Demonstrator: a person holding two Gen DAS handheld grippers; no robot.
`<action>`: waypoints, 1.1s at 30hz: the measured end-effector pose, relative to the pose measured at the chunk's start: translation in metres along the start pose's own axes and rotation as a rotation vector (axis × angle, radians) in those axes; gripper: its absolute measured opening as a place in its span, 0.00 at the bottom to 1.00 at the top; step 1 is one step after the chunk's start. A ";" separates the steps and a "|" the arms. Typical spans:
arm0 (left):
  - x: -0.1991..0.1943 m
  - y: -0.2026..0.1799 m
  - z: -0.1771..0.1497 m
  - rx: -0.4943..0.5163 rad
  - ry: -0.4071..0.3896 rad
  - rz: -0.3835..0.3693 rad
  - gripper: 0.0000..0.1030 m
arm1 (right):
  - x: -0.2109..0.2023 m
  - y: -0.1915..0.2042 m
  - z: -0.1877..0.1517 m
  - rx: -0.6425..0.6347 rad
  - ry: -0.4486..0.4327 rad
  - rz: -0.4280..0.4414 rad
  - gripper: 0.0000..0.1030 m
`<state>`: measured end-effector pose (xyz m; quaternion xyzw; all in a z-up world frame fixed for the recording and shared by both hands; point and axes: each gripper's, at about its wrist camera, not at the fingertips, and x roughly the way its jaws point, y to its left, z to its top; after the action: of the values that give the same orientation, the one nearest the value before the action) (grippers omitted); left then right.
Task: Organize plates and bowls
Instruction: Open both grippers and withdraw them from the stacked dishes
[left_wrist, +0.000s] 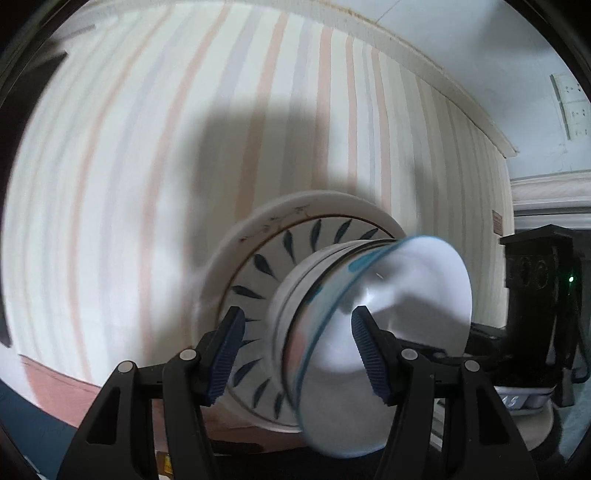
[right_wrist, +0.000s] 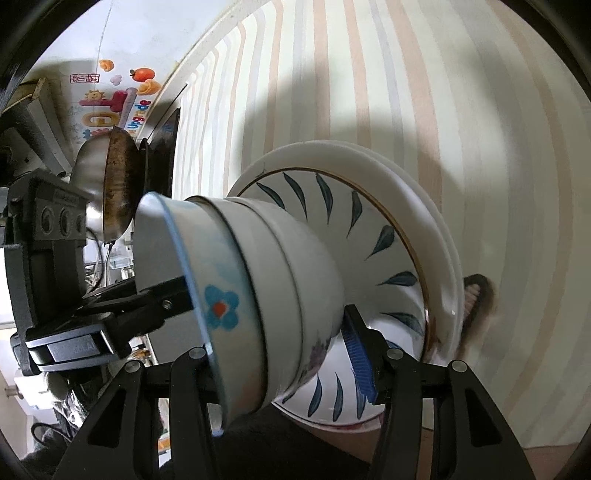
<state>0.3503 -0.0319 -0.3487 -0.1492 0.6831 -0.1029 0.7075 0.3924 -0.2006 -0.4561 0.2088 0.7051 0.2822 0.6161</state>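
Both tongs, left (left_wrist: 297, 354) and right (right_wrist: 284, 362), gape wide around the bowls (right_wrist: 258, 280) stacked on plates (right_wrist: 369, 236), gripping nothing; next, squeeze gently.

We see our left gripper (left_wrist: 297, 350) spread wide around a blurred blue-rimmed bowl (left_wrist: 399, 325) nested on other bowls (left_wrist: 291, 295), all on a leaf-patterned plate (left_wrist: 258, 266) over a striped tablecloth (left_wrist: 129, 184).

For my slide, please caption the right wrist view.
Stacked bowls resting on leaf-patterned plate, over striped cloth.
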 end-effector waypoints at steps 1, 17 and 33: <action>-0.006 0.000 -0.003 0.006 -0.020 0.021 0.56 | -0.006 0.002 -0.003 -0.002 -0.014 -0.015 0.53; -0.107 -0.007 -0.070 0.132 -0.334 0.206 0.87 | -0.102 0.097 -0.092 -0.062 -0.376 -0.327 0.89; -0.184 -0.029 -0.152 0.151 -0.593 0.274 0.91 | -0.173 0.175 -0.194 -0.158 -0.679 -0.529 0.96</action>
<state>0.1921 -0.0052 -0.1693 -0.0266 0.4518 -0.0090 0.8917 0.2184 -0.2068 -0.1960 0.0542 0.4679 0.0832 0.8782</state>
